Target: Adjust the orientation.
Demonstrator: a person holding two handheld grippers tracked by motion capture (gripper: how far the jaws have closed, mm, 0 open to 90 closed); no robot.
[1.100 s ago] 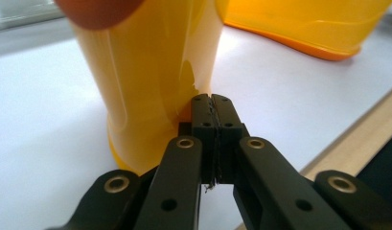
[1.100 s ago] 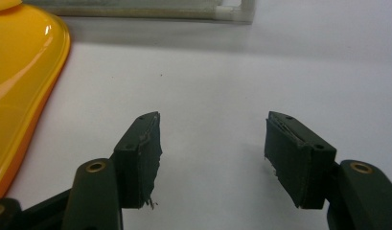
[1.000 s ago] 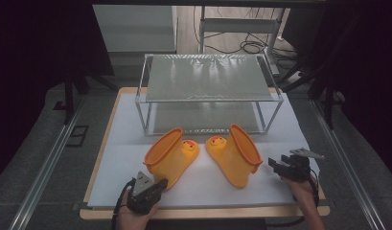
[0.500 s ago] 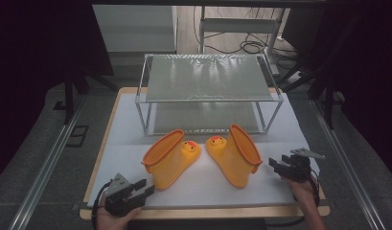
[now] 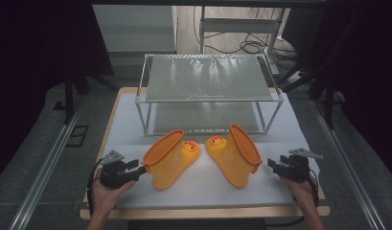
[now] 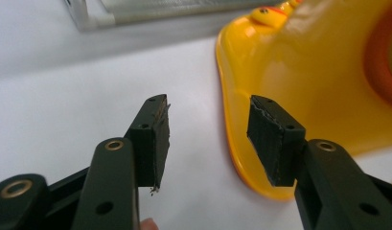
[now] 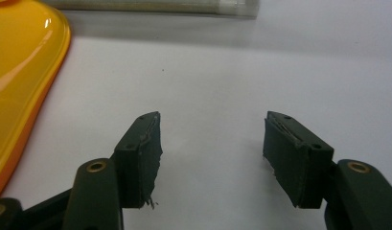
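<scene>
Two yellow rubber boots with orange rims and duck faces lie on their sides on the white mat, toes toward each other: the left boot (image 5: 172,160) and the right boot (image 5: 234,155). My left gripper (image 5: 137,166) is open, its tips just left of the left boot's orange rim. In the left gripper view the open left gripper (image 6: 208,132) holds nothing, and the left boot (image 6: 304,72) lies just past its right jaw. My right gripper (image 5: 272,165) is open, a short way right of the right boot. In the right gripper view the right gripper (image 7: 213,143) stands over bare mat, with the right boot (image 7: 21,76) at the left.
A two-level metal shelf rack (image 5: 210,76) stands at the back of the white mat (image 5: 203,187), right behind the boots. The wooden table edge (image 5: 203,212) runs along the front. Cables and dark stands lie beyond the table.
My left gripper drew back leftward from the left boot, then moved forward beside its rim. The right gripper and both boots have stayed put.
</scene>
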